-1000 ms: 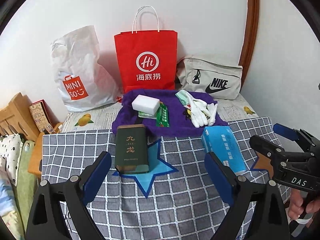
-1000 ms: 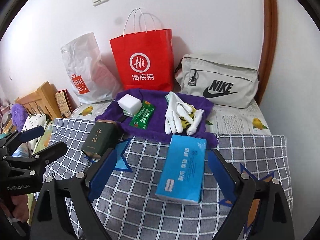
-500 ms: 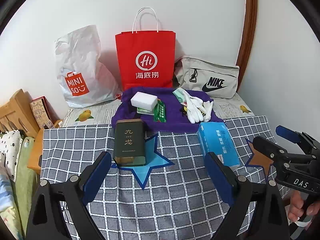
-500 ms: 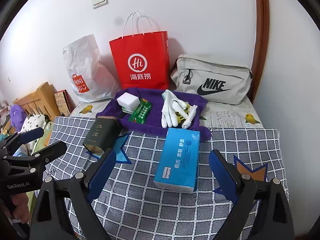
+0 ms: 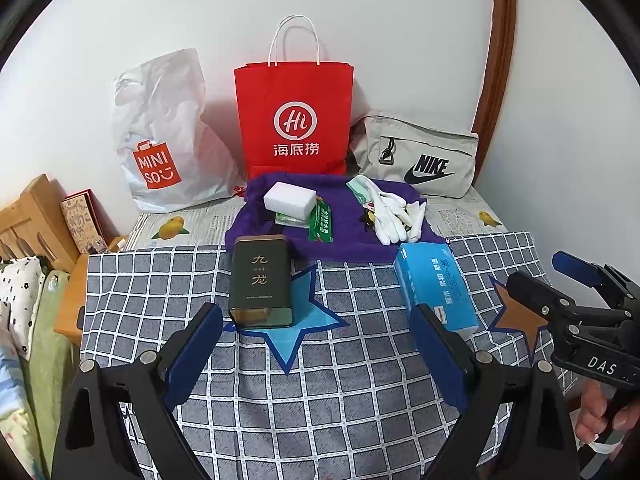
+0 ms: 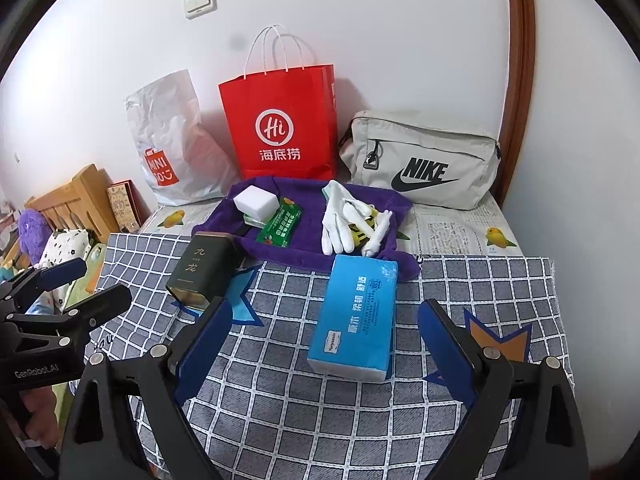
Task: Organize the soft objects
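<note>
checked cloth (image 6: 280, 400) under blue tissue pack (image 6: 356, 316), long axis toward the wall; both jaws spread, empty

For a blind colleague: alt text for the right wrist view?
Open right gripper hovers over a blue tissue pack on a checked cloth. Behind: white gloves on a purple towel, three bags against the wall.

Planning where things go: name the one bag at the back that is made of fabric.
The grey Nike bag, rightmost against the wall. The red Hi bag is paper with string handles, and the white Miniso bag is crinkled plastic.
</note>
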Demonstrator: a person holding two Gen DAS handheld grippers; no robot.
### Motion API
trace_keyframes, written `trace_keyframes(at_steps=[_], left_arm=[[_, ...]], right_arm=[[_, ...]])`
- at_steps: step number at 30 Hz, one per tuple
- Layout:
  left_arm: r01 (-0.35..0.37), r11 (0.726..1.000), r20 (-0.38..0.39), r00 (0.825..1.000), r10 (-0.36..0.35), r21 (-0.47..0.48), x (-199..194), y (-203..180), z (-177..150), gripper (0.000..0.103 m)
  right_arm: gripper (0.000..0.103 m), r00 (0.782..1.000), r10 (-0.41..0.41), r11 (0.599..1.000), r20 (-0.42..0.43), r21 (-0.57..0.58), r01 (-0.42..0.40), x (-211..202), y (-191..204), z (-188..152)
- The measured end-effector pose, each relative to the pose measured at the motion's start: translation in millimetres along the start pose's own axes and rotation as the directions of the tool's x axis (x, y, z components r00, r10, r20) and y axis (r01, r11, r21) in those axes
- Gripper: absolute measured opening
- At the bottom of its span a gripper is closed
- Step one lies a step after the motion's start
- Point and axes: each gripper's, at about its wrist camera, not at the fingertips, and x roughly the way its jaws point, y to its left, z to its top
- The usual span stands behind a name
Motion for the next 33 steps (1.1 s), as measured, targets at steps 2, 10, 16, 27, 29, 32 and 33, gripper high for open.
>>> trace_keyframes(at_steps=[2,10,16,27,29,32,33], left_arm=[[0.002,1.0,-0.002,1.0,-0.002,-0.003,0.6,1.1,0.4,0.094],[-0.001,1.0,-0.001,1.0,0.001,-0.005,0.0,1.6,0.2,0.094],[-0.004,1.0,-0.001,1.0,0.004,-0.009,-0.5,1.9,-0.4,0.094],[0.003,1.0,-0.005,1.0,-0.003,-0.004,0.8,0.6,2.3,0.094],[0.003,1.0,-0.007,1.0,-0.003,-0.007,1.2,1.2,1.8,0.094],[0.002,1.0,-0.008,1.0,-0.002,-0.004,2.0,1.3,2.8,0.094],[0.002,1.0,-0.007,1.0,-0.002,-0.006,2.1,1.6,3.2,0.094]], right_arm=[[0.093,1.0,-0.001,1.0,0.001,-0.004,0.001,-0.5,0.9,-0.4],[0.093,1.0,0.003,1.0,0.0,0.002,-0.003,-1.3,2.3,-1.5],[0.093,1.0,0.0,1.0,0.002,0.002,0.0,-1.4,2.3,-0.6],[0.093,1.0,-0.003,1.0,-0.003,0.002,0.003,-2.7,1.8,-1.0],[0.093,1.0,-0.004,1.0,-0.002,0.002,0.004,-3.3,1.9,-0.8],[0.093,1.0,-0.004,1.0,-0.002,0.005,0.004,-2.5,1.9,-0.2],[0.093,1.0,-0.004,1.0,-0.002,0.004,0.004,-2.1,1.9,0.1]])
